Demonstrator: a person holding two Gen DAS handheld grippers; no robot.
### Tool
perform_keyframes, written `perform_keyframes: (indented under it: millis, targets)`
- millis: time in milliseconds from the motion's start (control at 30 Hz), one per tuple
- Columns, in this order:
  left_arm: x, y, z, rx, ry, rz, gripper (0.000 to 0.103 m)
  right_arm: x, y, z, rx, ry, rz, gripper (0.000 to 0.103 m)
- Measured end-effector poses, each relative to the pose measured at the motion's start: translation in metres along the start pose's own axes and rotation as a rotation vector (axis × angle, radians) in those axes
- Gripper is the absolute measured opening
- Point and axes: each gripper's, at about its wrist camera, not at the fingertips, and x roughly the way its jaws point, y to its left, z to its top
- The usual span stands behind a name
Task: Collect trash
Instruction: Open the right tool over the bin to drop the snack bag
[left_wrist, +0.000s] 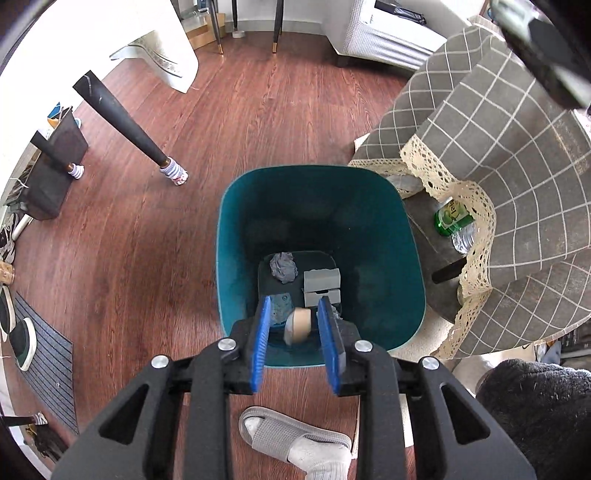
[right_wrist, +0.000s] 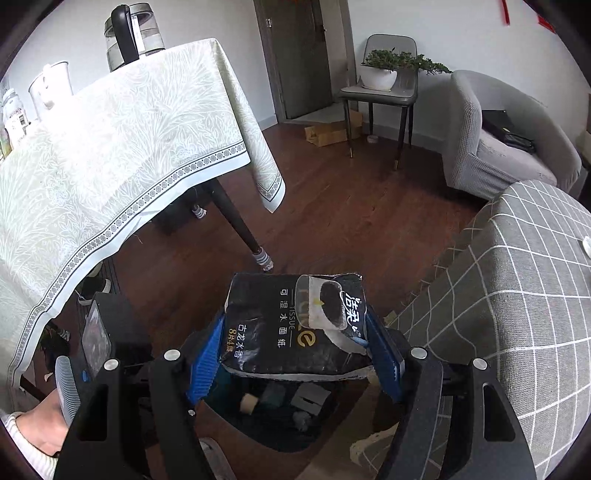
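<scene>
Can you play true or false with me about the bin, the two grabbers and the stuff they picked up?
1. The trash bin is teal. True.
2. The right gripper holds a black tissue pack. True.
3. The left gripper squeezes a green bottle. False: its pads touch nothing; a small tan roll shows between them, over the bin.
4. The bin is empty. False: a crumpled grey wad and a grey box lie inside.
5. The floor is wood. True.

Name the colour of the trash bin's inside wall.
Teal, on the trash bin; the left wrist view shows it best.
</scene>
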Motion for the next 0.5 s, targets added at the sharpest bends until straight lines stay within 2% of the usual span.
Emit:
perform_keyframes:
  millis: [233, 500]
  targets:
    - [-0.013, 0.013, 0.003, -0.036, -0.037, -0.004, 0.041, 0.021, 0.010, -0.002, -0.016, 0.040, -0.003, 0.072]
    - [-0.041, 0.032, 0.008, -0.084, -0.113, 0.003, 0.049, 0.048, 0.018, -0.009, -0.035, 0.101, -0.008, 0.072]
